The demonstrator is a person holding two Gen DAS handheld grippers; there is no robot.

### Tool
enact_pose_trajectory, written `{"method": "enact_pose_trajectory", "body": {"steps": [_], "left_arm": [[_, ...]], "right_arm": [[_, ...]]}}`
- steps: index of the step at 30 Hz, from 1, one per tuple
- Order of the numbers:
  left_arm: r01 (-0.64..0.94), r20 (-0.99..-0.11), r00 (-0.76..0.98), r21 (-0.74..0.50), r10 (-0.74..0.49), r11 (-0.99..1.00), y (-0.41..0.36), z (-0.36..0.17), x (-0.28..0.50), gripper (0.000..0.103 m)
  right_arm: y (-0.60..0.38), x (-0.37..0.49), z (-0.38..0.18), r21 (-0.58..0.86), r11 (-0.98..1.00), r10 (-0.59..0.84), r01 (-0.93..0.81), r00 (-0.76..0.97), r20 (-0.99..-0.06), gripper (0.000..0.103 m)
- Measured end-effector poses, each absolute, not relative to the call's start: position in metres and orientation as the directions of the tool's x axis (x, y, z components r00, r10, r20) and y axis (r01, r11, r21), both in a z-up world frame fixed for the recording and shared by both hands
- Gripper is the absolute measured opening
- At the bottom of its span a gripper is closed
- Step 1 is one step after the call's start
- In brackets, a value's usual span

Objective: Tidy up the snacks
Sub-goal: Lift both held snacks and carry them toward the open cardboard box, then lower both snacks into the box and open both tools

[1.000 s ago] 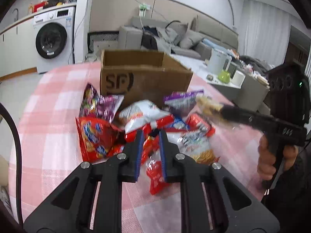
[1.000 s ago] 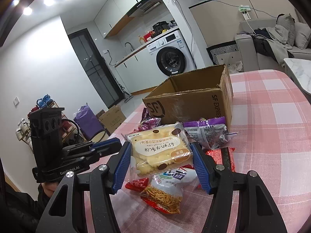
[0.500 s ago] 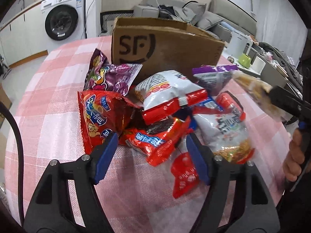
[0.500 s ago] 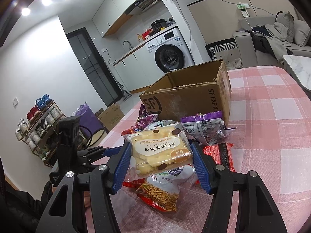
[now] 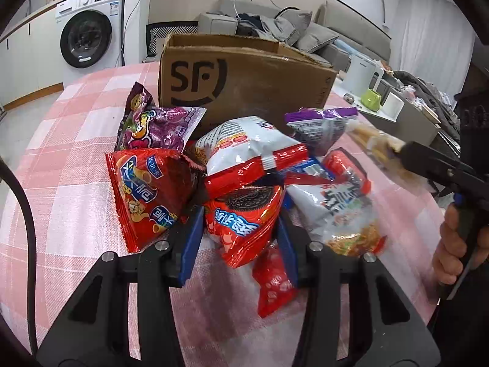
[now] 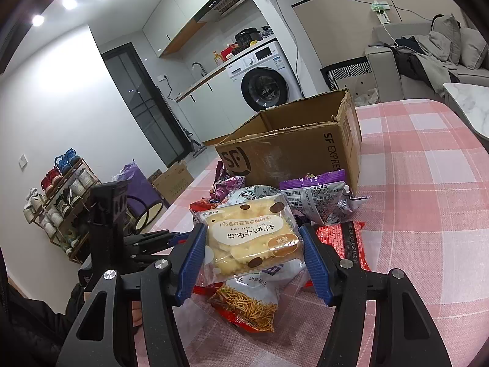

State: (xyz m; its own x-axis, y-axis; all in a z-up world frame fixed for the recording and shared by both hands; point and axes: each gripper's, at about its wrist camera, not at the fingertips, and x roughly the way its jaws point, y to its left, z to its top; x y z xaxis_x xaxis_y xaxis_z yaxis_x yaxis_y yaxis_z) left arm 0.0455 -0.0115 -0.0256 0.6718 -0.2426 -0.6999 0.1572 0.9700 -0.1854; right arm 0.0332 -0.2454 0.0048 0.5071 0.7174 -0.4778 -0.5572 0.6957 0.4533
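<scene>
A heap of snack bags lies on the pink checked tablecloth (image 5: 61, 189) in front of an open cardboard box (image 5: 244, 82). My left gripper (image 5: 240, 223) is closing, and its blue pads press both sides of a red cookie packet (image 5: 244, 205) at the front of the heap. Around it lie a red cone-snack bag (image 5: 146, 192), a purple bag (image 5: 156, 128), a white and red bag (image 5: 244, 143) and a noodle snack bag (image 5: 348, 211). My right gripper (image 6: 252, 238) is shut on a clear yellow biscuit pack (image 6: 250, 232), held above the heap's right side.
A small red packet (image 5: 272, 278) lies just under the left fingers. Beyond the table's right edge stands a low side table with a white kettle (image 5: 363, 73). A washing machine (image 5: 88, 36) and sofa are behind, and a shoe rack (image 6: 58, 202) stands by the far wall.
The left gripper sank toward the heap, opened wide, then closed around the red cookie packet. The right gripper kept still with the biscuit pack.
</scene>
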Motion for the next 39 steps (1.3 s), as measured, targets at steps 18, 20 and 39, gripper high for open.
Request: {"method": "enact_pose_trajectory", "body": {"steps": [18,20,39], "left_arm": [[0.180,-0.573,0.776,-0.197,-0.262,0.964,-0.006,0.049,0.022,0.043],[0.182,-0.564,0.784,-0.193,-0.261,0.964,-0.007,0.056,0.024,0.043],[0.138,-0.516,0.835,-0.143,-0.193,0.980,-0.007,0.097,0.088,0.043]], "right_arm": [[-0.247,0.043,0.028,0.428,0.721,0.693,-0.545,0.566,-0.446,0.062],[-0.247,0.048,0.032,0.424,0.730,0.684,-0.537,0.578,-0.445,0.062],[-0.233,0.101,0.064,0.424,0.773,0.631,-0.473,0.648,-0.428,0.062]]}}
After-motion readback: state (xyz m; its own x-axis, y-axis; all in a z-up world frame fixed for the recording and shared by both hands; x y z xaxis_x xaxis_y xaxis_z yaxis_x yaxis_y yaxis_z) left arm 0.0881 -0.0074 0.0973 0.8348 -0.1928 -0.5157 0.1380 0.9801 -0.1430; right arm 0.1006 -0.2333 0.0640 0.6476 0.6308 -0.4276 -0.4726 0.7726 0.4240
